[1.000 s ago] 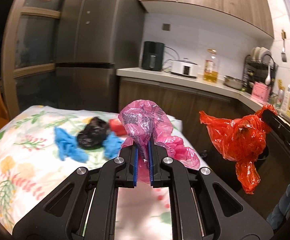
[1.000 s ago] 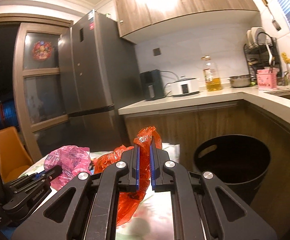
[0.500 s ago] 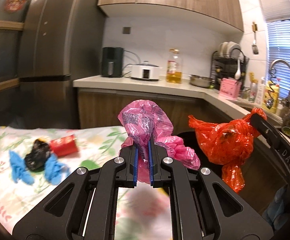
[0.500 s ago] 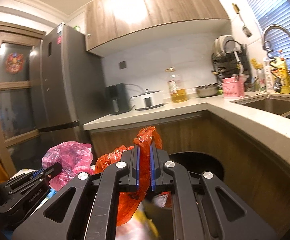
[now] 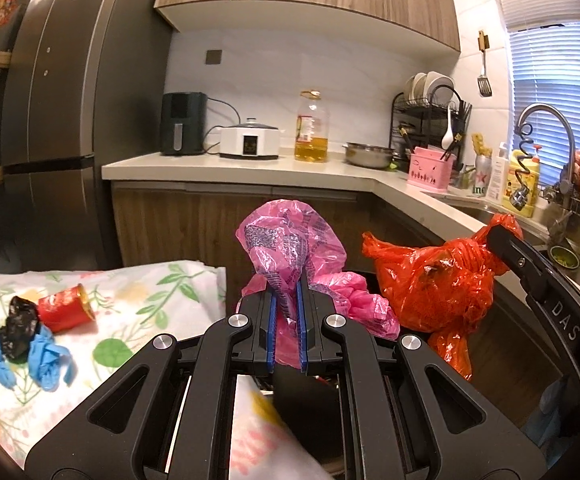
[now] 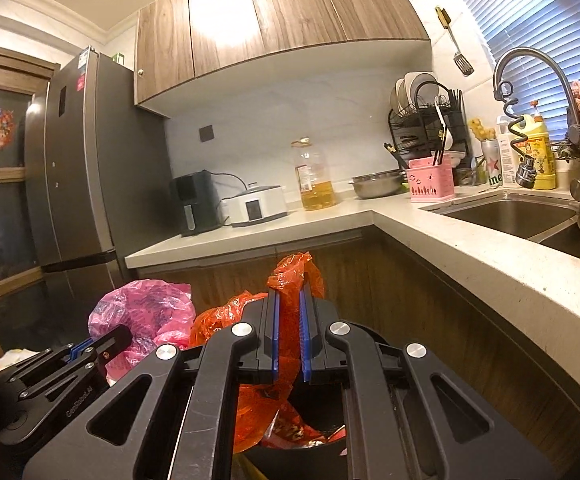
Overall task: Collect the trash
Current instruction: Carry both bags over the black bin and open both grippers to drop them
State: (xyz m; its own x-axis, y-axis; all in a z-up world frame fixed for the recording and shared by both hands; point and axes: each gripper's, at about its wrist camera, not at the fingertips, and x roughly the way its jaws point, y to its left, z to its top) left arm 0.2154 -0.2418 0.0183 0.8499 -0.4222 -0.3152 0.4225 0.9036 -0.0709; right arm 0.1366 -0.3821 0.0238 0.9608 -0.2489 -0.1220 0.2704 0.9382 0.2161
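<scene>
Both tools are carrying bags right now. Left tool (image 5: 288, 300) is clenching the neck of a pink bag (image 5: 290, 240), blue pads (image 5: 272, 320) pinching the plastic, bag bulging above and spilling to the right of the jaws. Right tool (image 6: 288, 312) is clamping an orange bag (image 6: 290, 276) the same way, most of that bag hanging below and left of the jaws. From the left wrist view the orange bag (image 5: 433, 280) is dangling in the air beside the pink one, near but apparently not touching. Both bags are hovering over a black bin (image 6: 317, 432) standing on the floor by the wooden cabinets; the bin is mostly hidden behind the tools, and something red-orange seems to be sitting inside it already, hard to tell what. So these two bags are picked up and positioned, but not dropped yet; releasing is probably the next thing. Still left: on the floral desk (image 5: 150, 304) off to the left there are a red can (image 5: 64, 308) lying on its side, a black bag (image 5: 20, 328) wadded just beside it, and blue gloves (image 5: 48, 360) on either side of the black wad, touching it. I'm judging the task as roughly midway: two pieces in transit over the bin, three kinds of trash still waiting on the desk.
</scene>
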